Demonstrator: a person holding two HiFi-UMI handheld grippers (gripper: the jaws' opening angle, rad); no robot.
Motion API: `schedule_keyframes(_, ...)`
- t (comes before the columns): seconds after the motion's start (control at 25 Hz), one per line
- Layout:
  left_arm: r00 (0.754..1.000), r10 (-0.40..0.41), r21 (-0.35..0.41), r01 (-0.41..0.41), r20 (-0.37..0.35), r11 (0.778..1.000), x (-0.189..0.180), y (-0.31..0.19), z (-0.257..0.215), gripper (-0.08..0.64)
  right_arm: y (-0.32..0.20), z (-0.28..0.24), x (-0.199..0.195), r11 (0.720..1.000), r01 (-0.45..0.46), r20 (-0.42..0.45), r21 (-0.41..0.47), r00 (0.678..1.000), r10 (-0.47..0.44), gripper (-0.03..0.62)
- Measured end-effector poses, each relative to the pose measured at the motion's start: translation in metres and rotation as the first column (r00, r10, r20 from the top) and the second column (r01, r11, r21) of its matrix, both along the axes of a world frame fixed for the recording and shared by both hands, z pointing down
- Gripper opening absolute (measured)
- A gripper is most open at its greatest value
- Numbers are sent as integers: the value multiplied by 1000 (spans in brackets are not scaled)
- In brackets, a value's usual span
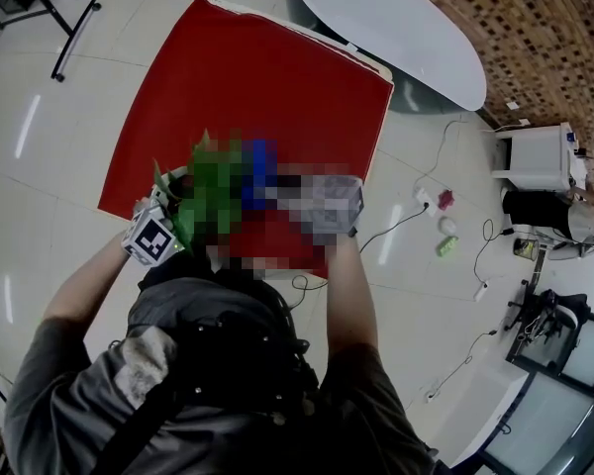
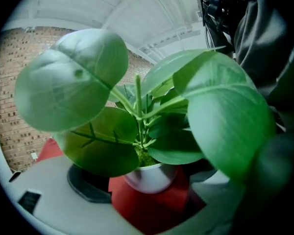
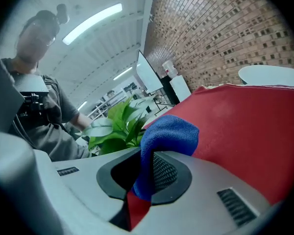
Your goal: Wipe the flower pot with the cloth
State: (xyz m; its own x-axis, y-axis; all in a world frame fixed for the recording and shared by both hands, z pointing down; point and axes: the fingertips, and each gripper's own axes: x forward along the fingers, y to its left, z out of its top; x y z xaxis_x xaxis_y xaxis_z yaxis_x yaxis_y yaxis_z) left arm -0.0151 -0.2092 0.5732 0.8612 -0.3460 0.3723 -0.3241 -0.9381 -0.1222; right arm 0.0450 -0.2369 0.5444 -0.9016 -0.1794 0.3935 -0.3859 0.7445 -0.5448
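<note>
Blue cloth (image 3: 169, 136) is clamped in the right tongs (image 3: 147, 175). The jaws are closed on a fold, so a padded wad projects forward as the wiping face. The left tongs (image 2: 147, 195) are spread, one jaw on each side of the white flower pot (image 2: 149, 177), with red showing in both gaps. Their likely purpose is to brace the pot against sliding. The pot stands at the near edge of the red-covered bench (image 1: 257, 77), toward its left corner. The cloth is near the pot but not yet on it. Surroundings: glossy white floor (image 1: 40, 166), brick wall (image 1: 535, 28), white oval table (image 1: 396, 18), loose cables (image 1: 406, 221).
</note>
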Motion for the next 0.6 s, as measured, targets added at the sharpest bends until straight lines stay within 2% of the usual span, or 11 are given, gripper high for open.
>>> schedule_keyframes(0.16, 994, 105, -28, -105, -16, 994, -6, -8, 0, 459, -16, 9, -24, 1000, 22, 5, -19, 1000, -22, 61)
schedule_keyframes(0.32, 983, 177, -40, -175, 49, 984, -16, -11, 3, 459, -36, 16, -40, 999, 15, 56, -44, 998, -12, 61)
schedule_keyframes(0.4, 978, 200, -37, -199, 50, 979, -20, -13, 5, 459, -44, 21, -48, 998, 12, 78, -67, 997, -7, 61)
schedule_keyframes(0.56, 974, 223, -27, -222, 38, 975, -21, -9, 7, 459, -40, 49, -50, 995, 34, -19, -98, 999, -36, 61)
schedule_keyframes(0.6, 973, 227, -25, -226, 37, 974, -20, -6, 6, 460, -36, 51, -48, 994, 30, -21, -107, 999, -32, 61)
